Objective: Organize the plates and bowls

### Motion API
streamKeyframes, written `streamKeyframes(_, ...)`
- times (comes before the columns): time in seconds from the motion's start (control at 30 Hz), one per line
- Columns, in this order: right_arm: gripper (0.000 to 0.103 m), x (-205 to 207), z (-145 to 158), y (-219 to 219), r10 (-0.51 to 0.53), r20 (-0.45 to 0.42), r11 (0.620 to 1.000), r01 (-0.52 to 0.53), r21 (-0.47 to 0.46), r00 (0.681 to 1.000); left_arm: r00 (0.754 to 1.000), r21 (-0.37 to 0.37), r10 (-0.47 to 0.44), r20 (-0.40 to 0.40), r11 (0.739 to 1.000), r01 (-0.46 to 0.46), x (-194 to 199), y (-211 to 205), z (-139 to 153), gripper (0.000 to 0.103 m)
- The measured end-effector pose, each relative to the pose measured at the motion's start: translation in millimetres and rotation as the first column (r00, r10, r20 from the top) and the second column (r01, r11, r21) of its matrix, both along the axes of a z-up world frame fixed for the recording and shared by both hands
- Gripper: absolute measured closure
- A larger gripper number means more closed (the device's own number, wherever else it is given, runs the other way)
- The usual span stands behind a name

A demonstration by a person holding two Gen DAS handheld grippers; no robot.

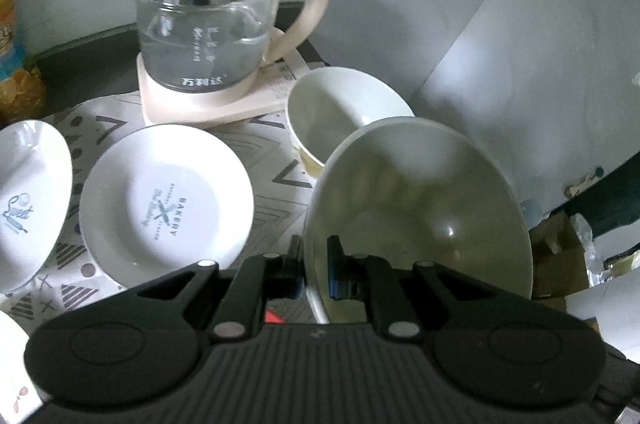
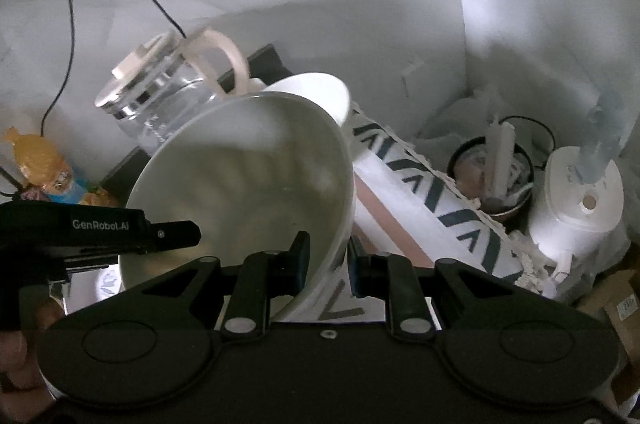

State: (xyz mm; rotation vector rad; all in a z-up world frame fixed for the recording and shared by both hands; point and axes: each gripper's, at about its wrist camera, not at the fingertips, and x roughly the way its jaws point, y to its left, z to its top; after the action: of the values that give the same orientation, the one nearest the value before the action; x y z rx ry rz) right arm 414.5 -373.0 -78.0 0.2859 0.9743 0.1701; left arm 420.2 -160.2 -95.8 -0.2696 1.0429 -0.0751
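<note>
We hold a large, pale glazed ceramic bowl [image 1: 420,208] tilted on edge, its rim caught from two sides. Our left tool [image 1: 315,270] is clenched on the rim, one finger inside the wall and one outside. Our right tool [image 2: 329,258] straddles the opposite part of the rim; its fingers sit a little wider, so whether it presses the wall or merely brackets it, we cannot tell.

The relation that matters: a smaller white bowl with a yellowish outside [image 1: 344,116] stands just beyond the tilted one, nearly touching its far rim, directly ahead of both tools. We judge the next step to be nesting or setting the big bowl beside it, so its opening has to swing level first.

The left view alone shows the two white printed plates [image 1: 166,206], [image 1: 28,200] lying flat on the patterned cloth of the surface [image 1: 276,144], left of the bowl, and the cream-lidded glass kettle [image 1: 208,20] behind. The right view alone shows the left tool's body entering from the left, and clutter off the surface's right edge.
</note>
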Motion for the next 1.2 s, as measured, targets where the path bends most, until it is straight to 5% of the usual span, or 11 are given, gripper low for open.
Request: streamKeyframes(1.2,0.082,-71.2,26.0,89.8,0.119,0.093,0.992,-0.115,-0.051,0.988,0.995,-0.063,0.095,0.030,0.994,-0.093,-82.2,100.5,9.0,0.093)
